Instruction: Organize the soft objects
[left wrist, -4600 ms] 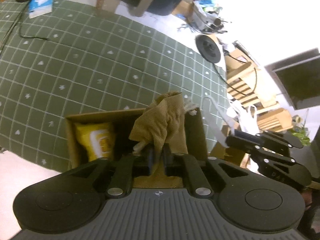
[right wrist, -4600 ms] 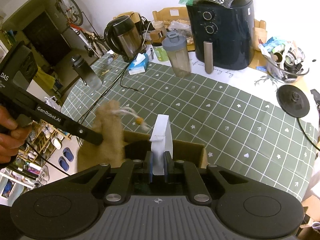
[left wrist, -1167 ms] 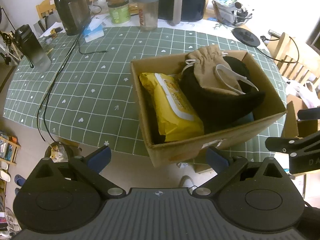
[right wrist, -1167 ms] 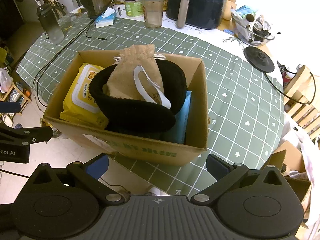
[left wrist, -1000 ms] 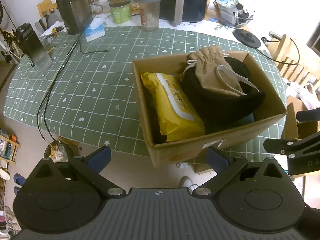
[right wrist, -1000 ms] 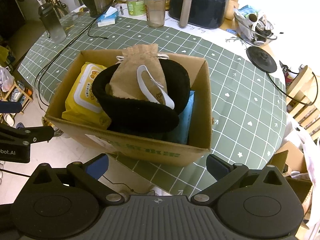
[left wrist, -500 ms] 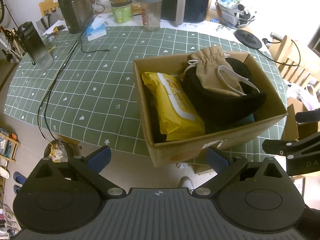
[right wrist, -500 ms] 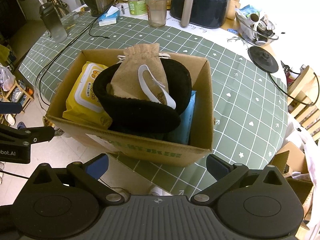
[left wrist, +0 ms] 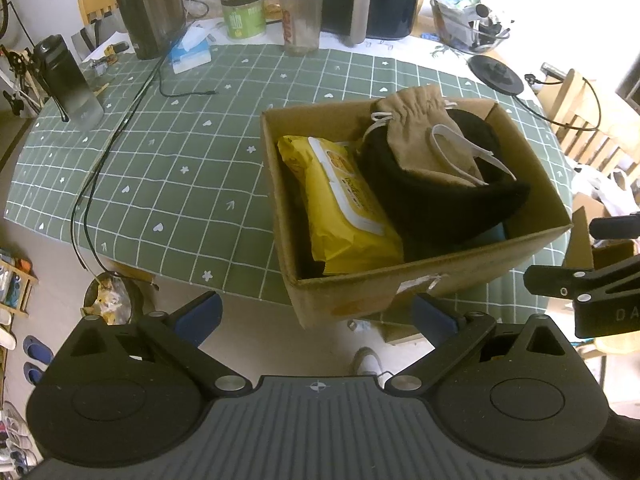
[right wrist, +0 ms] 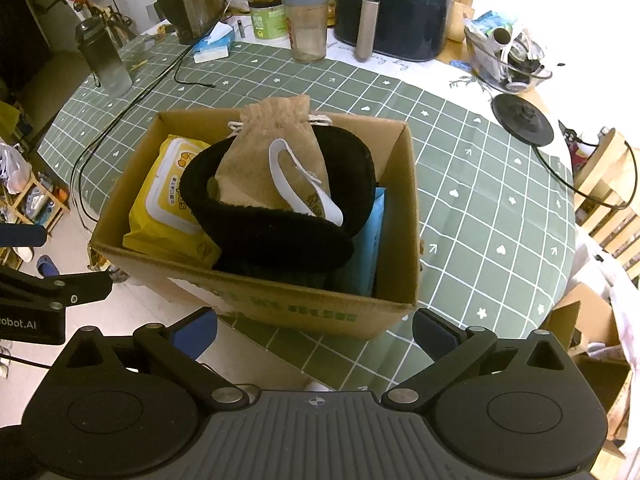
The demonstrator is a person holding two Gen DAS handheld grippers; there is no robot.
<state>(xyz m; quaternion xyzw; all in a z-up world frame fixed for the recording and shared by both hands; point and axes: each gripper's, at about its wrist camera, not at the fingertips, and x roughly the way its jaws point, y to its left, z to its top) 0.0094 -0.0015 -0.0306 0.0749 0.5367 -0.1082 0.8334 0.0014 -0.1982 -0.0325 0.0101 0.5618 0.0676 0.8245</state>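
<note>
Far ahead of the gripper stand a black air fryer (right wrist: 394, 8), a grey-lidded shaker bottle (right wrist: 307, 20) and, leftward, a dark kettle (right wrist: 190, 0).

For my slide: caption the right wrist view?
Open right gripper facing a cardboard box packed with soft items on green tablecloth.

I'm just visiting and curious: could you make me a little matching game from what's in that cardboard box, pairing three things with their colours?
Things:
1. wipes pack
2. drawstring pouch
3. fuzzy band

Colours:
a. black
b. yellow
c. tan

Pairs: 1-b, 2-c, 3-a. All three sit in the cardboard box; the pouch lies on top of the band.
</note>
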